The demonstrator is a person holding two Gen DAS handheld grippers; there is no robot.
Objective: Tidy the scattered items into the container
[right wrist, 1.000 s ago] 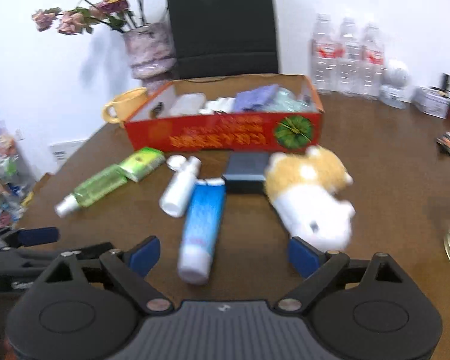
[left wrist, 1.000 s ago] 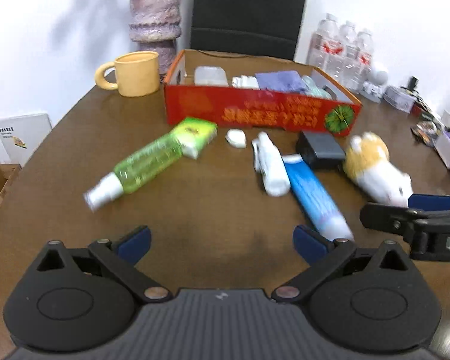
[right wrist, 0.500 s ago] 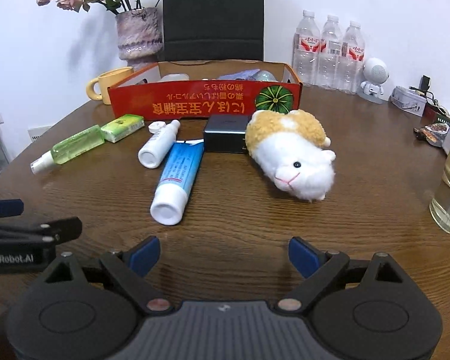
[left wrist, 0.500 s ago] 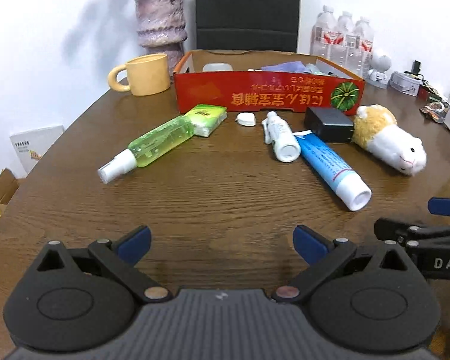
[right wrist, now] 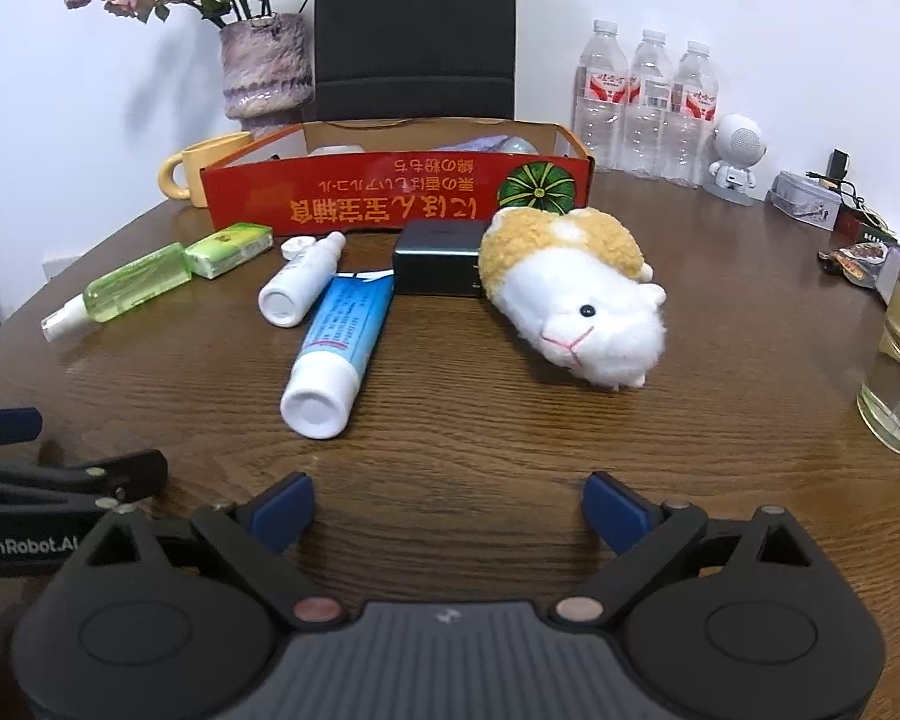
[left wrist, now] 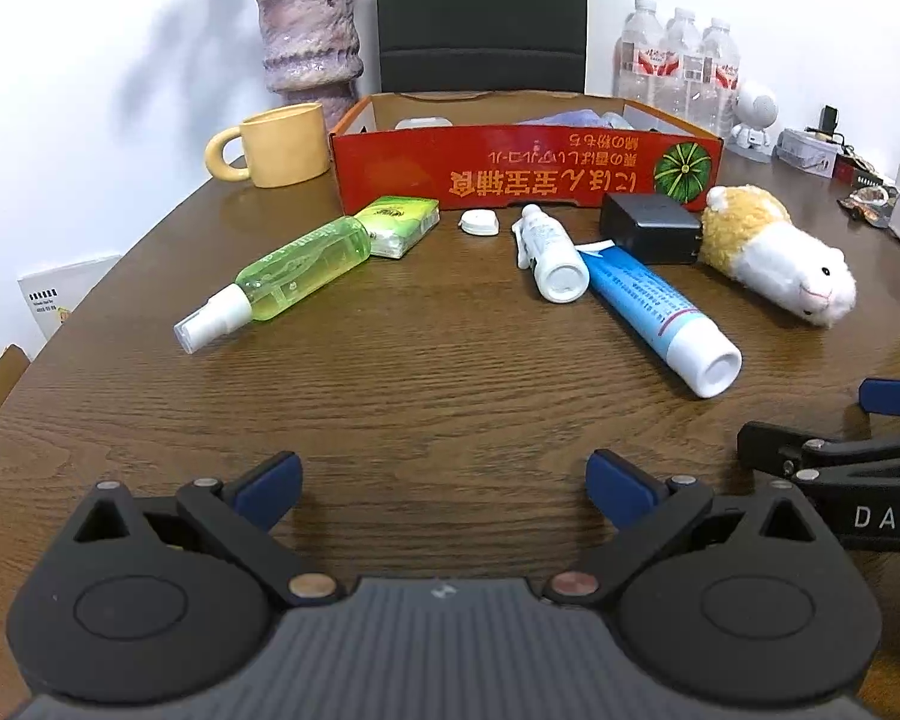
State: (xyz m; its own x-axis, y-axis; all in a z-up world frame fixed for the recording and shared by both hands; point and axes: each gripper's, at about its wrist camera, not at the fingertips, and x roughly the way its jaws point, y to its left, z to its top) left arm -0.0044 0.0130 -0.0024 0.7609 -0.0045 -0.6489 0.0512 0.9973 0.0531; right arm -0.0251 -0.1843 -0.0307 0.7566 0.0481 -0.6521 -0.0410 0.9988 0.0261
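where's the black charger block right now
The black charger block lies on the table just in front of the red box, near its right end, touching the plush hamster on its right and the blue tube.

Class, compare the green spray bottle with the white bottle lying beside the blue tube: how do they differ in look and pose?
The green spray bottle is see-through with a white spray head; the white bottle is opaque. The green spray bottle points its spray head toward the cameras and leftward, while the white bottle shows its flat base. The green spray bottle touches a green packet; the white bottle lies against the blue tube. Both lie on their sides outside the red box.
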